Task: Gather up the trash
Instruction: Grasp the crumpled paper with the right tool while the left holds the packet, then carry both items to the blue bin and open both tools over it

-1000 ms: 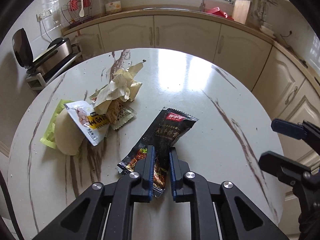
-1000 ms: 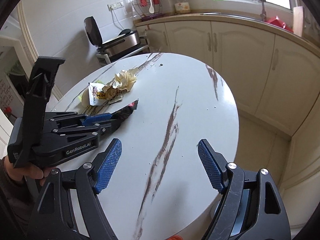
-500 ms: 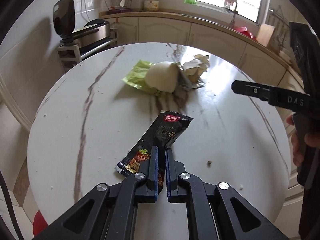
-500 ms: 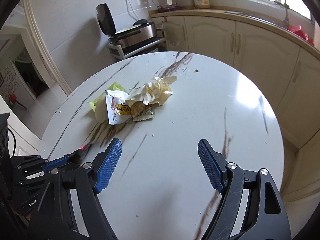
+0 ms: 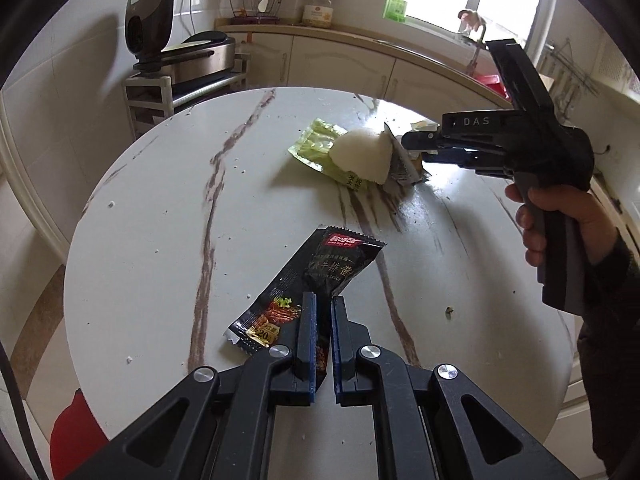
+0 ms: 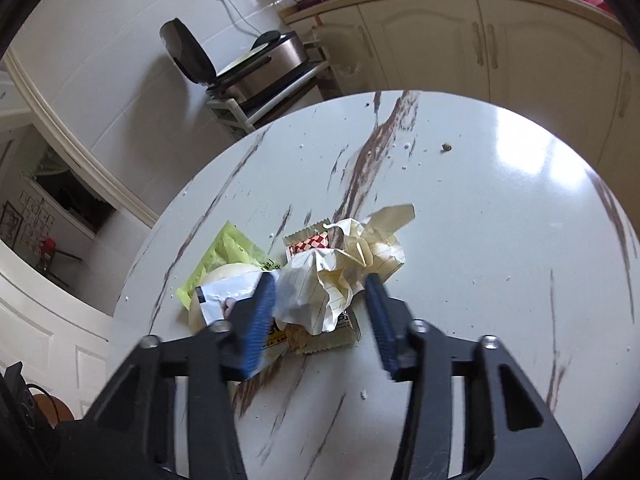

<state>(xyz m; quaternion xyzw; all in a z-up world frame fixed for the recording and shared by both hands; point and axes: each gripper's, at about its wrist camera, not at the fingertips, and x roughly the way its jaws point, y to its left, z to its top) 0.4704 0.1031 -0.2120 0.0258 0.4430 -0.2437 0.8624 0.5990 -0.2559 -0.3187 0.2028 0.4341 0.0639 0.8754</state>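
Round white marble table (image 5: 160,216), green packet (image 5: 316,148), crumpled paper (image 6: 344,276), crumbs (image 6: 445,147)

Glossy marble-look round table (image 5: 152,216) with brown veins, on it a shiny black foil sauce sachet (image 5: 308,284), crumpled lined paper (image 6: 344,276), glossy green plastic wrapper (image 6: 224,256); brushed-metal grill appliance (image 6: 260,68) beyond table, matt black plastic gripper frames.

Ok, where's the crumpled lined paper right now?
Right wrist view, centre: crumpled lined paper sits between the right tool fingers, atop the wrapper pile, right of the green packet.
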